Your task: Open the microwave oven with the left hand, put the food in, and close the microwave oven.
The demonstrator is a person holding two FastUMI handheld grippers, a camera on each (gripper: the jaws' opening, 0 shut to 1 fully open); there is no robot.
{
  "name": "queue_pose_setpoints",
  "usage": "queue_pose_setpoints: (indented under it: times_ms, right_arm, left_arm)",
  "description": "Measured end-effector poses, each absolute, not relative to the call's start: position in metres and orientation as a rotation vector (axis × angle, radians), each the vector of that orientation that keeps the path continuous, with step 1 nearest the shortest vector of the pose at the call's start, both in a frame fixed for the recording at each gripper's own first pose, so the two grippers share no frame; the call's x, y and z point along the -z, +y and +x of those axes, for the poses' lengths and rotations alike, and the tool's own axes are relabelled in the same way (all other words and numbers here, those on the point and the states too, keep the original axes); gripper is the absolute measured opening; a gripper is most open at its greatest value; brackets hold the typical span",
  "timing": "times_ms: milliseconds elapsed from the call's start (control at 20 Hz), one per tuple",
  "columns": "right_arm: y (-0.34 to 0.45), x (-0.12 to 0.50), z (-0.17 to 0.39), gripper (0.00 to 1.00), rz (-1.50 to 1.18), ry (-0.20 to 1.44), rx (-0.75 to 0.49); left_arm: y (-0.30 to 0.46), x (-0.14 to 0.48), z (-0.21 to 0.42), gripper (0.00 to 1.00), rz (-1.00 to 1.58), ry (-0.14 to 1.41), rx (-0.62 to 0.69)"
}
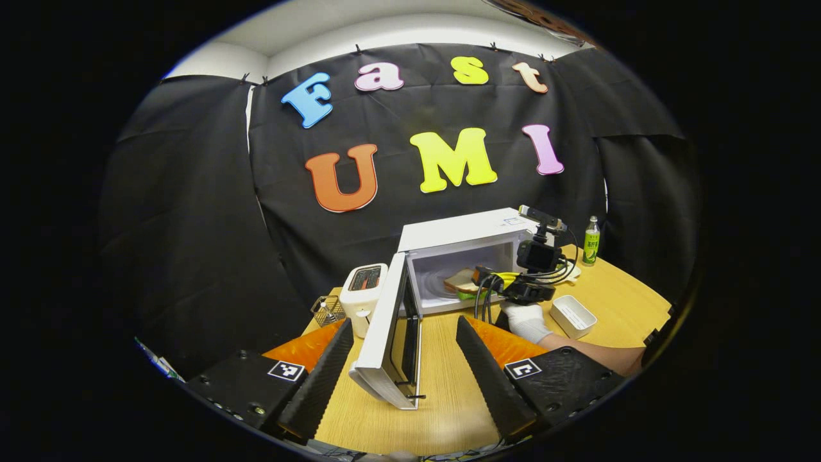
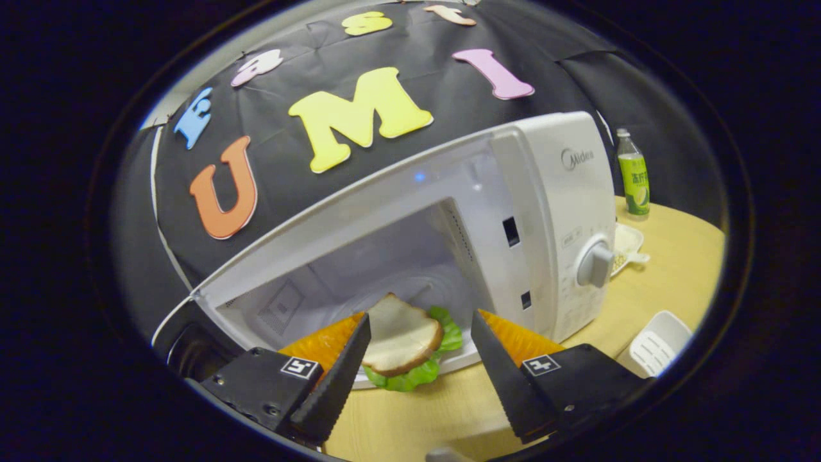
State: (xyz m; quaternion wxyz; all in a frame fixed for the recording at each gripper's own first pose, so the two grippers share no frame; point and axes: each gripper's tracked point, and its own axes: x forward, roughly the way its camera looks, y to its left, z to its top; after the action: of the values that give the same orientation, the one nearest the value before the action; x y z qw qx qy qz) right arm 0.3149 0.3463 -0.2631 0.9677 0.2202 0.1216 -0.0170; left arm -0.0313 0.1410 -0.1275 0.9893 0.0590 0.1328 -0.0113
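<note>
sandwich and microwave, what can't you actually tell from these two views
- Sandwich in the right gripper view: its near left edge is hidden behind a finger of the right claw, so contact there can't be judged.
- Sandwich in the left gripper view: small, partly covered by the right claw's body.
- Microwave door in the left gripper view: seen nearly edge-on, its face is hidden.
- Green bottle: label too small.

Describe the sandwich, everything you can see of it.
The sandwich is a slice of pale bread with a brown crust over ruffled green lettuce that sticks out at its front and right edges; it looks like a toy. It lies flat at the front of the open microwave, on the cavity floor near the lip. The right gripper is open, its fingers on either side and not pressing it. In the left gripper view it appears inside the cavity.
</note>
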Motion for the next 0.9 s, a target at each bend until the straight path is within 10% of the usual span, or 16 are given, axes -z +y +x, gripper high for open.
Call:
queue_pose_setpoints:
  times_ms: [900]
  right_arm:
    - [0.201,0.056,0.135,0.91,0.054,0.117,-0.111]
  left_arm:
    - [0.207,0.111,-0.033,0.95,0.048,0.165,-0.102]
